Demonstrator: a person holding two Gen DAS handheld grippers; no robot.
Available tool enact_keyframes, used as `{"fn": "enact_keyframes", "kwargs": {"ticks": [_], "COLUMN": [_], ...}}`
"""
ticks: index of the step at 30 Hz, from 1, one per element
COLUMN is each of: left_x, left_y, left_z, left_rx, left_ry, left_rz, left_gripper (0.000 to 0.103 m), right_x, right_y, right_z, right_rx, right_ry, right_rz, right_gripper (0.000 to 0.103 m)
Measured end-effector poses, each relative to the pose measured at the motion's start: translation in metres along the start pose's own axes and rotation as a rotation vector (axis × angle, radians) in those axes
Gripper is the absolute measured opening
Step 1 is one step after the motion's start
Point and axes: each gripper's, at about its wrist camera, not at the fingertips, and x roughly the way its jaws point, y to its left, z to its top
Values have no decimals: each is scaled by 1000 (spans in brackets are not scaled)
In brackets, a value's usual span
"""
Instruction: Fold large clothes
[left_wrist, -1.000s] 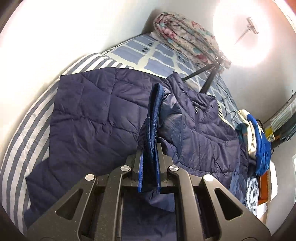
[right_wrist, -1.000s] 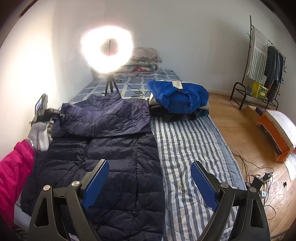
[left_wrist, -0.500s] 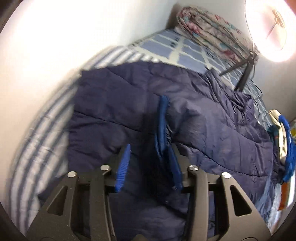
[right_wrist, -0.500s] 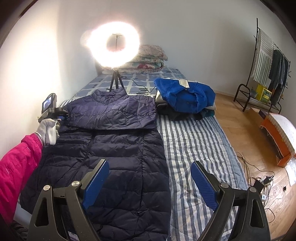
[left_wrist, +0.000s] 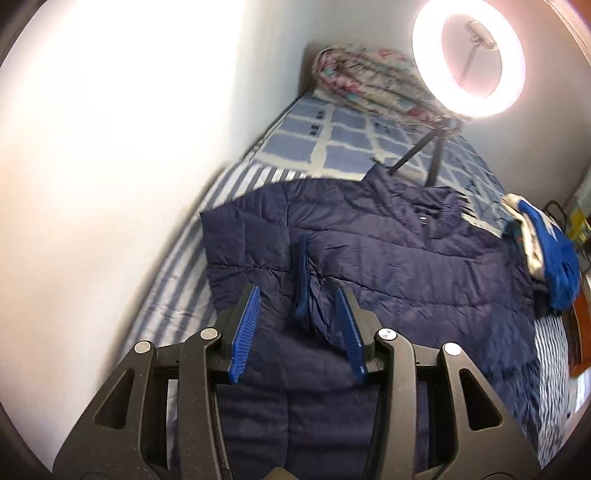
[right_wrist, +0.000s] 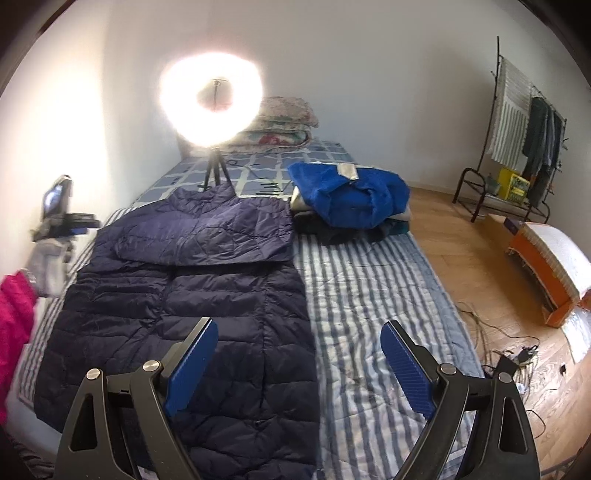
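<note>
Navy quilted down coat (right_wrist: 177, 295) lies flat along the striped bed (right_wrist: 369, 295), its long axis running from the near edge toward the ring light (right_wrist: 210, 107), with the upper part and a sleeve cuff (left_wrist: 303, 273) already laid across its chest. The left gripper (left_wrist: 295, 325) hangs above that cuff, fingers parted and gripping nothing. The right gripper (right_wrist: 299, 365), fingers wide and empty, straddles the coat's hem edge, so it looks nearer for lifting the hem toward the collar.
</note>
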Motion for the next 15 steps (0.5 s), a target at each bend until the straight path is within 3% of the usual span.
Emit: {"fn": "enact_keyframes", "kwargs": {"ticks": [4,6,10,15], "left_x": [-52,-79,-124,-163], "left_y": [5,11,23,43], "left_z": [-7,-18,-51,-100], "left_rx": [51,64,96,101], "left_ry": [-24,-33,-21,17], "left_rz": [-14,-22,-33,-38], "left_gripper": [56,57,66,66], "right_x": [-9,-11,-7,-6], "right_y": [-4,-7,-19,-21], "right_z": [-5,-9,-17,-27], "right_rx": [-32,-32,8,7], "right_ry": [-60,-82,-70,-63], "right_rz": [-45,-43,28,94], "right_gripper": [91,91,91,91]}}
